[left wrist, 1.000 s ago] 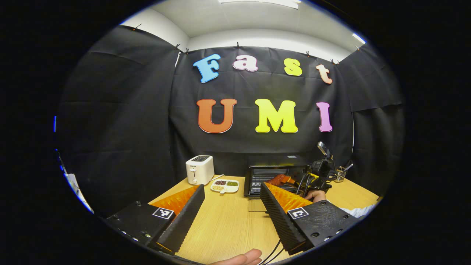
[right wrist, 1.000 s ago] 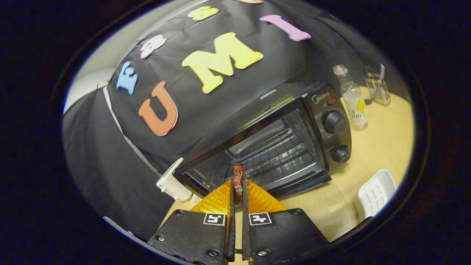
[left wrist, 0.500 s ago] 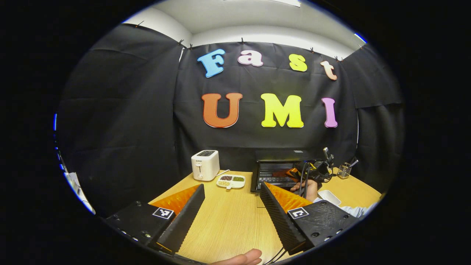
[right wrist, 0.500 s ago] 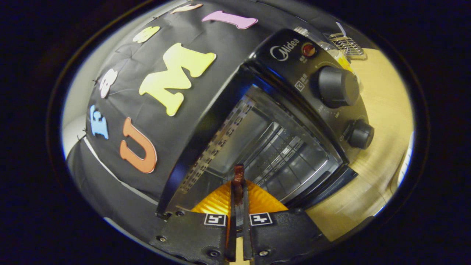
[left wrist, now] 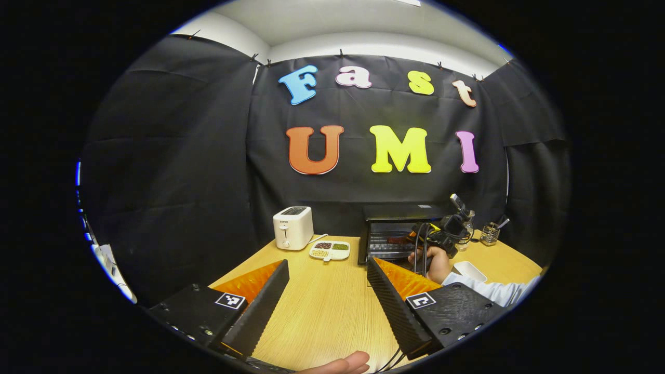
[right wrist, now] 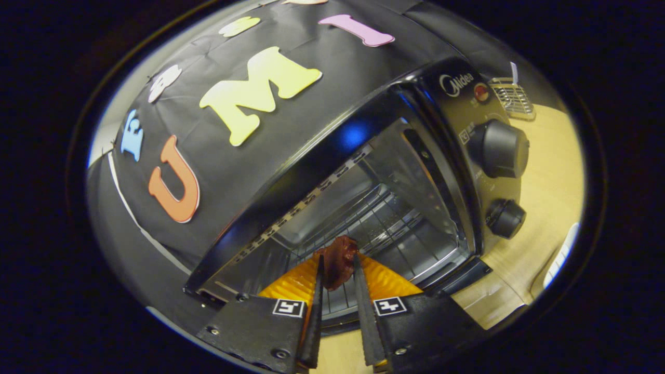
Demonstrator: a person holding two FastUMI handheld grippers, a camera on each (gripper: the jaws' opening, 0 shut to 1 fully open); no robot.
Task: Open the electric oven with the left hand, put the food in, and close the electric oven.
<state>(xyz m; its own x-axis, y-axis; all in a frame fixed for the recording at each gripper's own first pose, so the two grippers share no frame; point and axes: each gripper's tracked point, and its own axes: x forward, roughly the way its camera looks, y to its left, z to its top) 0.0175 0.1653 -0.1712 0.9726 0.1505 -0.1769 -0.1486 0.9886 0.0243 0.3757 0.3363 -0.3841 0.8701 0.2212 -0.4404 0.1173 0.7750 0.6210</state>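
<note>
The black electric oven (right wrist: 452, 98) stands open, its wire rack (right wrist: 387, 223) showing inside. My right gripper (right wrist: 337, 256) reaches into the oven mouth. A dark red piece of food (right wrist: 338, 248) sits between its fingertips just above the rack, and the jaws stand a little apart. In the left gripper view the oven (left wrist: 395, 215) is at the back of the wooden table (left wrist: 322, 306), with the right gripper (left wrist: 441, 235) and the hand (left wrist: 434, 262) holding it at its opening. My left gripper (left wrist: 327, 264) hovers open over the table's near part, holding nothing.
A white toaster (left wrist: 293, 227) and a white divided dish (left wrist: 330, 250) with small foods stand left of the oven. A white tray (left wrist: 467, 270) and a cup holder (left wrist: 489, 234) lie to its right. Two knobs (right wrist: 499, 150) sit on the oven's right panel.
The right gripper pushed the food further into the oven and its jaws widened; the food now shows its broad side. The left gripper drew back slightly.
</note>
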